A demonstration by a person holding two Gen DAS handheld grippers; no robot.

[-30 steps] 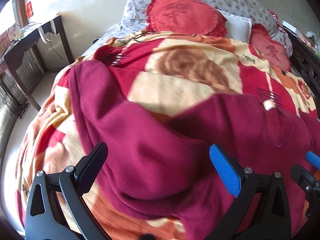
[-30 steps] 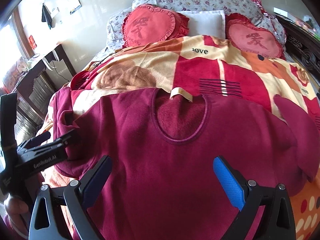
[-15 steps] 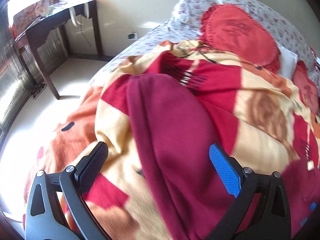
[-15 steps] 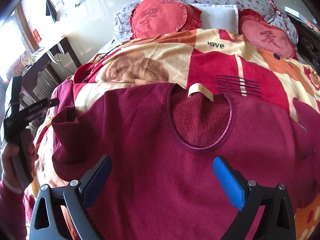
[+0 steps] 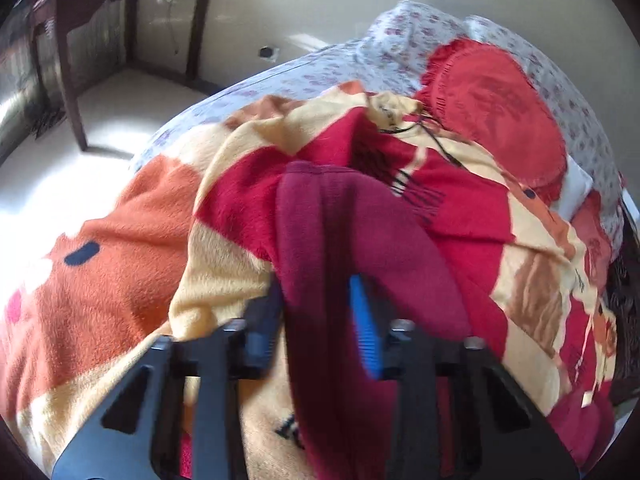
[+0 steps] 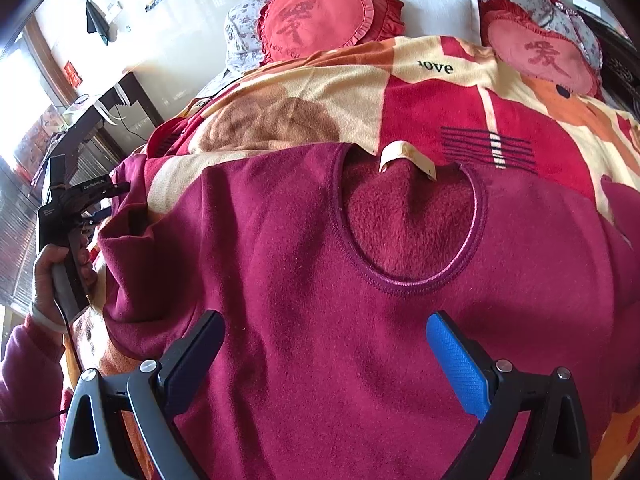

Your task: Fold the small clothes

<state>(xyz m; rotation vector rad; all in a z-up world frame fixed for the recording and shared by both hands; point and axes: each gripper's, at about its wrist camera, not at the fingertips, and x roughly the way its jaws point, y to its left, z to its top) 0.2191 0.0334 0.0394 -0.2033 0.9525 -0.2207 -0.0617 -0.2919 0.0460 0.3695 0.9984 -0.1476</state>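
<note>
A maroon sweatshirt (image 6: 304, 280) lies flat, front up, on the patterned blanket (image 6: 440, 96), its round neckline and cream label (image 6: 404, 156) toward the pillows. Its left sleeve (image 5: 332, 240) runs away from me in the left wrist view. My left gripper (image 5: 316, 312) is shut on that sleeve, the fabric pinched between the black and blue pads; it also shows in the right wrist view (image 6: 108, 192) at the sweatshirt's left edge. My right gripper (image 6: 324, 344) is open and empty, hovering over the sweatshirt's chest below the neckline.
Two red heart cushions (image 6: 320, 20) and a white pillow (image 6: 436, 4) lie at the bed's head. A dark wooden desk (image 5: 120, 8) stands on the pale floor to the left of the bed. A dark carved bed frame (image 6: 616, 52) is at the right.
My left gripper swung left to the sleeve and closed on it; it was open before. My right gripper moved in a little closer over the chest and stayed open.
</note>
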